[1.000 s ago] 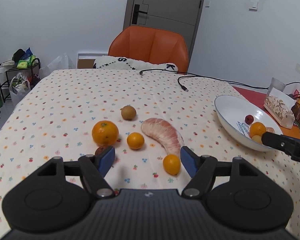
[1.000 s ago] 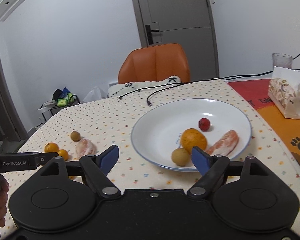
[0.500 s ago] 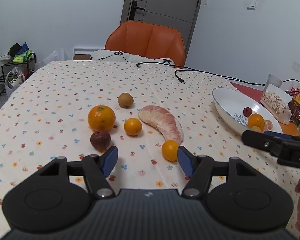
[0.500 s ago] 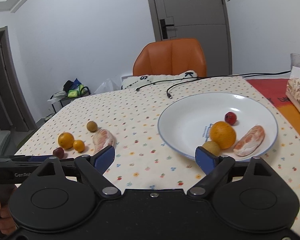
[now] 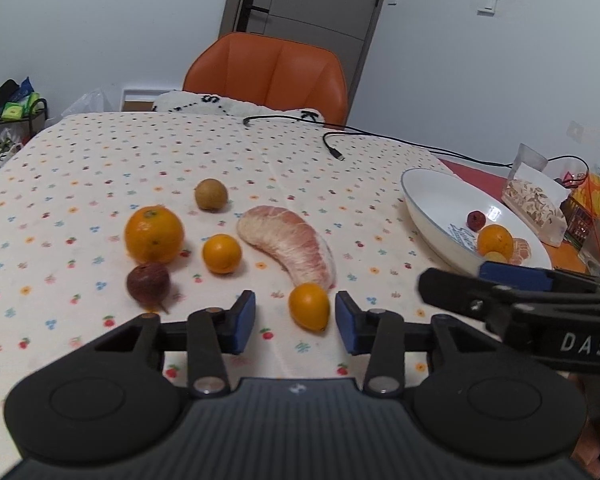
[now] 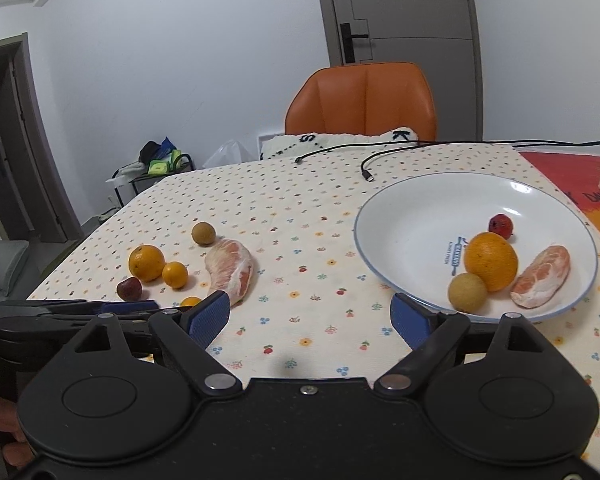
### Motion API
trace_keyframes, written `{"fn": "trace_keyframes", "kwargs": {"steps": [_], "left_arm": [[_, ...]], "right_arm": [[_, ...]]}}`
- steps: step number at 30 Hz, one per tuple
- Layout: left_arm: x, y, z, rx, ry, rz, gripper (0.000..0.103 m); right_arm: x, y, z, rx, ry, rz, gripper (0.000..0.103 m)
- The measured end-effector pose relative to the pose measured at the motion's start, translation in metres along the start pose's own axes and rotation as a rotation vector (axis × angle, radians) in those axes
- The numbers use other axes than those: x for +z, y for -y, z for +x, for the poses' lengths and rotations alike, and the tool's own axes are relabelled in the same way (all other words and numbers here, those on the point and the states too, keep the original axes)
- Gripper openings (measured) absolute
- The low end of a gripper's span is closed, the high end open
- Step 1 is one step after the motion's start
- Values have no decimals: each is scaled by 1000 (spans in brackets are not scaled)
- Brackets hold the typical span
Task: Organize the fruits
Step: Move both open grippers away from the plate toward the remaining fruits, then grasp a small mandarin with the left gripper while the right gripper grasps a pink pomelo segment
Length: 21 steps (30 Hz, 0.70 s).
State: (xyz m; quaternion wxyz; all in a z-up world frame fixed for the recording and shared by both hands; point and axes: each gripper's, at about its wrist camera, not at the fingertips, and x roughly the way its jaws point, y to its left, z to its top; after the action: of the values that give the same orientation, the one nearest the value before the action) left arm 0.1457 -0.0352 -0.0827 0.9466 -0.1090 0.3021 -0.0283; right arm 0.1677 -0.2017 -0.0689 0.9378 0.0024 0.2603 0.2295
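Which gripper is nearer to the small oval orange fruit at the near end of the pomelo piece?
Left. The left gripper has the small oval orange fruit between its closing jaws, not yet pressed. The right gripper hangs open off to one side, near the plate.

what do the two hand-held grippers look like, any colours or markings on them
Both are matte black plastic. The left hand-held gripper has two slim linkage fingers with silver pivot pins, blue rectangular pads, round discs on the body and a ribbed grey top. The right hand-held gripper has the same build, with blue pads and a smooth black top; white letters "DAS" mark its side. No sleeves show.
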Motion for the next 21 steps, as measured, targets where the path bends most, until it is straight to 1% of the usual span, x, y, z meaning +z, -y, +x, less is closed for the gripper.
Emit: {"fn": "trace_keyframes", "kwargs": {"steps": [1, 2, 3, 4, 5, 10, 15, 17, 21], "left_arm": [[1, 0, 1, -4, -2, -2, 32], [1, 0, 2, -6, -3, -4, 28], [1, -1, 3, -8, -2, -6, 27], [1, -2, 3, -14, -2, -9, 22], [1, -3, 3, -21, -5, -12, 22], [2, -12, -4, -9, -2, -28, 22], [6, -23, -12, 9, 8, -42, 22], [7, -27, -14, 12, 10, -46, 22], [9, -34, -18, 17, 18, -54, 22]], "right_arm": [[1, -1, 1, 4, -2, -3, 86], [1, -3, 3, 10, -5, -5, 85], [2, -4, 4, 16, -9, -5, 84], [3, -5, 6, 25, -13, -5, 82], [4, -7, 8, 32, -16, -4, 77], [7, -10, 20, 68, -46, 14, 64], [9, -18, 31, 95, -67, 2, 61], [11, -21, 35, 103, -73, -2, 58], [13, -28, 42, 115, -85, -10, 55]]}}
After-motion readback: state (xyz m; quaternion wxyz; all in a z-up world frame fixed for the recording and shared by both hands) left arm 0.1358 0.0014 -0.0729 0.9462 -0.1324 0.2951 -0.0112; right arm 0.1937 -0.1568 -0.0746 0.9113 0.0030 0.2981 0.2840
